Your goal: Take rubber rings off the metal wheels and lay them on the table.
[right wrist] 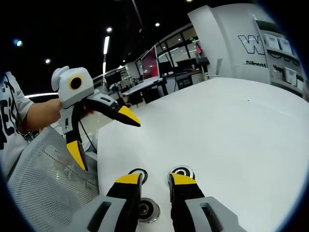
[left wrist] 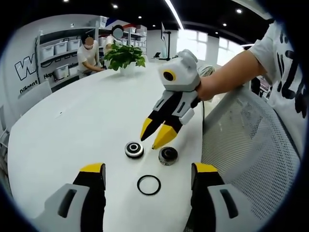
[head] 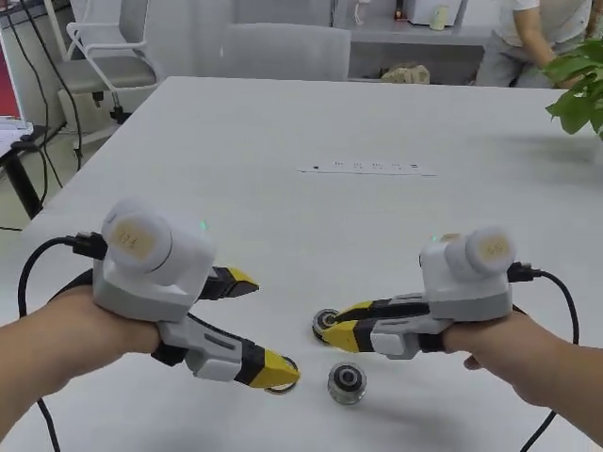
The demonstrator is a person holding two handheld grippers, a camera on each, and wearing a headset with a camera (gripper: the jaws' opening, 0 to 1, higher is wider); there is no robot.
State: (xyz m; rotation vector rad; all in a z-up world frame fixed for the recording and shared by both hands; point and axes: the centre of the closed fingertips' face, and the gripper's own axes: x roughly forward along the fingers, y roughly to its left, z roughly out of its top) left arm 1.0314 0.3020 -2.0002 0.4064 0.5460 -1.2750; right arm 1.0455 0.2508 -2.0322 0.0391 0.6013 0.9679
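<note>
Fingers of my left gripper stand wide apart and hold nothing. Those of my right gripper are only a little apart, also empty, with their tips near the wheels.

The left gripper view shows the loose ring whole, flat on the table between my left fingers. In the head view my lower left finger covers most of it. The left gripper view also tells the wheels apart: the far wheel is dark-rimmed, and the near wheel looks like bare metal. In the right gripper view one wheel sits low between my right fingers.

The table is white and wide, with a mesh chair at its edge. A plant and shelves lie beyond, where a person stands.

I count two wheels, one loose ring and two grippers.
</note>
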